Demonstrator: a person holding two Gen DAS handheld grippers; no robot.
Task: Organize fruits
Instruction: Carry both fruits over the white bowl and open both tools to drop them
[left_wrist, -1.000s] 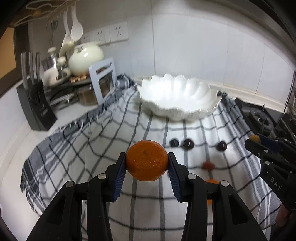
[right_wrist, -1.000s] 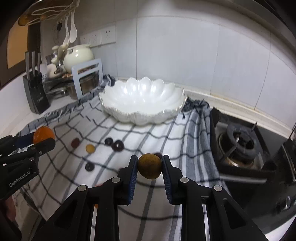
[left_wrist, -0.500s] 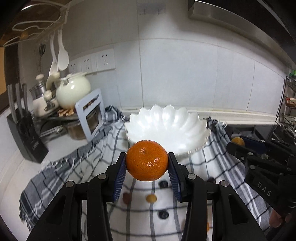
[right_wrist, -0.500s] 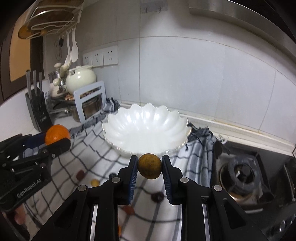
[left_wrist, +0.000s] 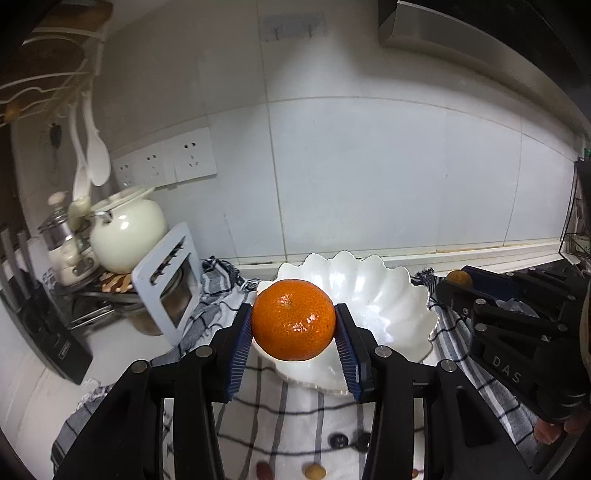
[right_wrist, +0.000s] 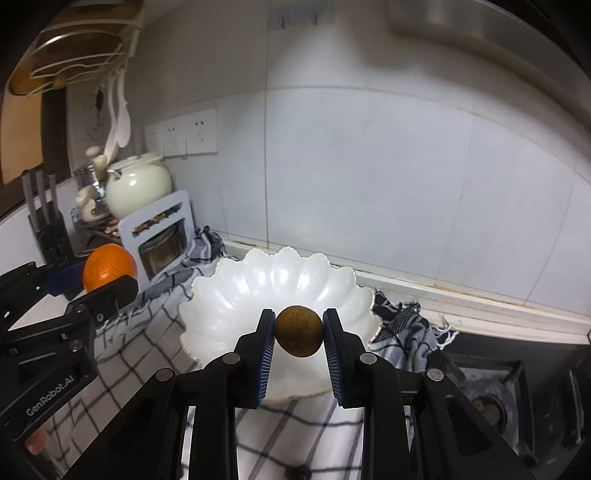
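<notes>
Above the white scalloped bowl (right_wrist: 280, 291), left gripper (left_wrist: 293, 328) jaws clamped on an orange mandarin (left_wrist: 293, 319), stem dimple faced up, right gripper (right_wrist: 299, 338) jaws pinched a round brown fruit (right_wrist: 299, 336).

Orange (left_wrist: 293, 319): glossy, pitted peel. Small brown fruit (right_wrist: 299, 331): matt, finely rough skin. Bowl (right_wrist: 236, 314): white, pearly gloss, smooth scalloped ceramic look. Cloth (left_wrist: 266, 417): woven checked fabric, frayed fringe. Gripper bodies: matt black plastic, metal screws; pads (left_wrist: 236, 354) ribbed blue. Wall tiles (left_wrist: 369, 177): smooth, dull sheen. Teapot (left_wrist: 127, 230): glossy cream.
</notes>
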